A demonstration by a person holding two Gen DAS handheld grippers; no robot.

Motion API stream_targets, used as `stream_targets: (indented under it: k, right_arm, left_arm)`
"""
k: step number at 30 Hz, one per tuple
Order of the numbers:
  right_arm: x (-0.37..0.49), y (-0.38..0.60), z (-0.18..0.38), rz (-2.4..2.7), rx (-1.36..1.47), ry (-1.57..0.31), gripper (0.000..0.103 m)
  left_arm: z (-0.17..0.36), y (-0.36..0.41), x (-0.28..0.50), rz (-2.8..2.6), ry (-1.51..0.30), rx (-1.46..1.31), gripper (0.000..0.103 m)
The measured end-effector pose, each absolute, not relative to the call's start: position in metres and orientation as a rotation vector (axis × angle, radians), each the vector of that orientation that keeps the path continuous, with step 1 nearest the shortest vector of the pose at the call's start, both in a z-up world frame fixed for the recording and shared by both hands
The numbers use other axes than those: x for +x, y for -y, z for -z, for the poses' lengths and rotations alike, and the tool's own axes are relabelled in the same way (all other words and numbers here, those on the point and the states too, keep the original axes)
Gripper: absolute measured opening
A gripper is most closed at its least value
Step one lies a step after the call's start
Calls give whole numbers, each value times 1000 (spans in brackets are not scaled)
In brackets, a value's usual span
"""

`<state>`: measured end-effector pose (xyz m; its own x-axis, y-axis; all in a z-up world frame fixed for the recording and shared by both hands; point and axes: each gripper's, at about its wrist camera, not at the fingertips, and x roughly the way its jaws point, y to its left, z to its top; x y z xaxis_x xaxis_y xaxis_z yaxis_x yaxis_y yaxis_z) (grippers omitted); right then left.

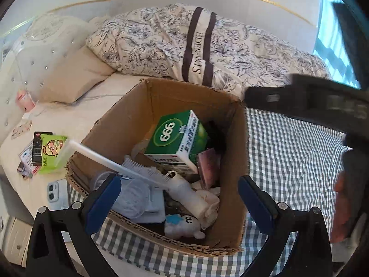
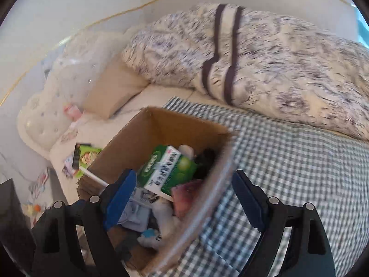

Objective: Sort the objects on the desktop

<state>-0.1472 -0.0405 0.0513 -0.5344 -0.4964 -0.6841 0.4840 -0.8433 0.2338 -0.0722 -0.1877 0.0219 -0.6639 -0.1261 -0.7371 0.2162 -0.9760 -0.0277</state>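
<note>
An open cardboard box (image 1: 129,124) stands on a checked cloth on a bed. Inside lie a green 999 carton (image 1: 175,138), a white long-handled comb (image 1: 110,161), a white bottle (image 1: 189,194), a small white-and-blue plush toy (image 1: 182,226), a pink packet (image 1: 207,164) and pale blue items. My left gripper (image 1: 180,203) hovers open over the box's near side, nothing between its blue pads. My right gripper (image 2: 184,200) is also open above the box (image 2: 138,138), near the green carton (image 2: 166,168). This view is blurred. The right gripper's black body (image 1: 311,101) shows blurred at the box's right.
The checked cloth (image 1: 288,161) spreads right of the box. A floral duvet (image 1: 230,53) and beige pillow (image 1: 76,76) lie behind. Left of the box on the mattress sit a green packet (image 1: 52,152), a black box (image 1: 38,147) and a phone (image 1: 55,191). A hand (image 1: 341,207) is at the right.
</note>
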Motion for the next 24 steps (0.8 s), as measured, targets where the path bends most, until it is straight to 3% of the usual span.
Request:
stream_targets:
  k: [8,15,24]
  right_arm:
    - [-73,-41,-42,2749,912,-201,89]
    - [-54,-78,-12,2791,1021,-80,89]
    - [-48,-71,-3,2772,1066,-159,89]
  left_arm:
    - [-29,155,-57,2762,-114,1081,103]
    - [-22,128,-48,2800,-85,1037,103]
    - [-20,118,-47,2772,-72,1081,103]
